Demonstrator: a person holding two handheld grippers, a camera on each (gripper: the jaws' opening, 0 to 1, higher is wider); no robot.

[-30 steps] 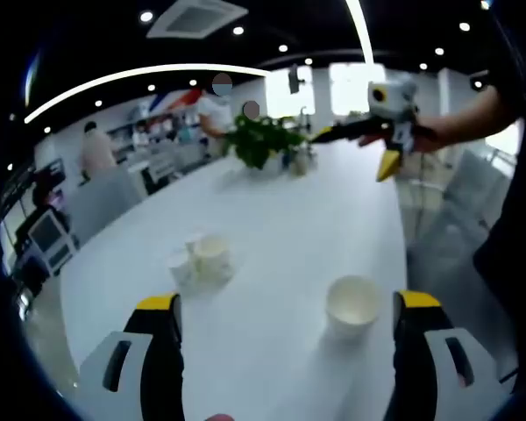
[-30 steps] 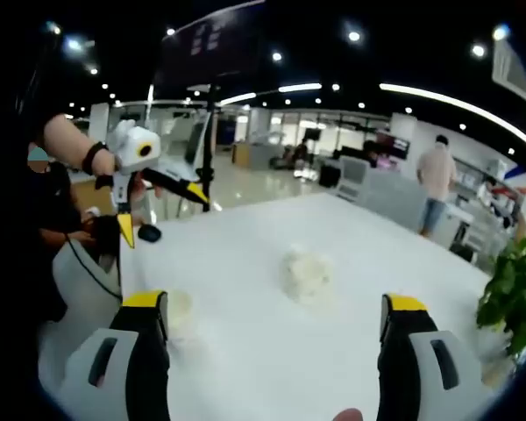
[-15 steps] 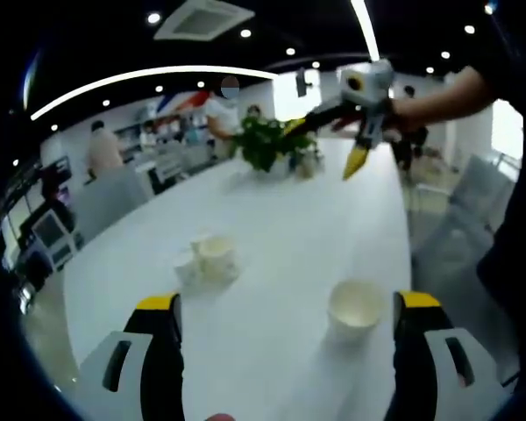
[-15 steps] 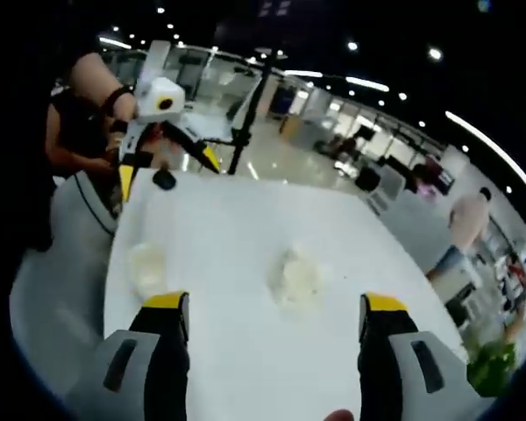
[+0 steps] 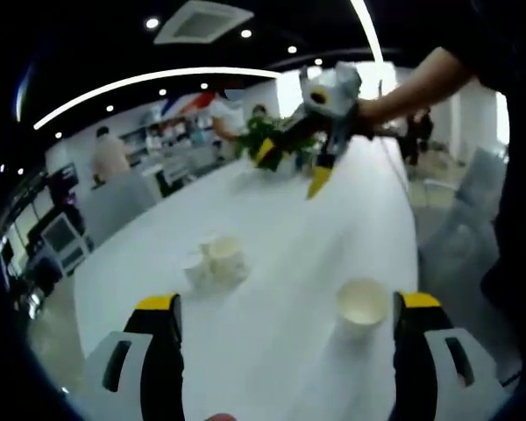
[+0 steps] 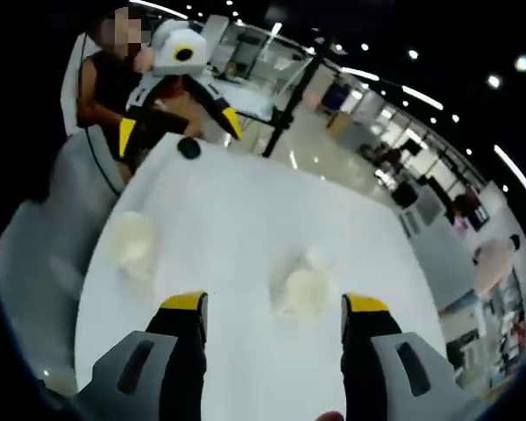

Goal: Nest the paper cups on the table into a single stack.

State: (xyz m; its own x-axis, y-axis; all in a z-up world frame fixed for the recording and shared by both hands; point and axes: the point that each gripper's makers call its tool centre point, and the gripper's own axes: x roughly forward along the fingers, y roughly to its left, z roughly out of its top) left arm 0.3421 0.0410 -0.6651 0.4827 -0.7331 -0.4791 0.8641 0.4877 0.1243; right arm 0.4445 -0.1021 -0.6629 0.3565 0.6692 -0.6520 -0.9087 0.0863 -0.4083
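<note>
A single white paper cup (image 5: 362,307) stands upright on the white table (image 5: 280,228), just inside my left gripper's right jaw. My left gripper (image 5: 287,309) is open with nothing between its jaws. A small cluster of paper cups (image 5: 215,260) sits further out to the left. Above the far table my right gripper (image 5: 292,167) hangs open, held by a person's arm. In the right gripper view, the cup cluster (image 6: 302,288) lies just ahead between my open right gripper's (image 6: 274,304) jaws. The single cup (image 6: 131,241) is off to the left, below the left gripper (image 6: 180,132).
A green plant (image 5: 256,132) stands at the table's far end. Grey chairs (image 5: 114,197) line the table's left side, and another chair (image 5: 469,246) is on the right. A tripod pole (image 6: 289,96) and a small black object (image 6: 189,147) are near the table's end. People stand in the background.
My right gripper has swung in over the table and tilted down toward the cup cluster, its jaws a little narrower. My left gripper and the single cup have hardly shifted.
</note>
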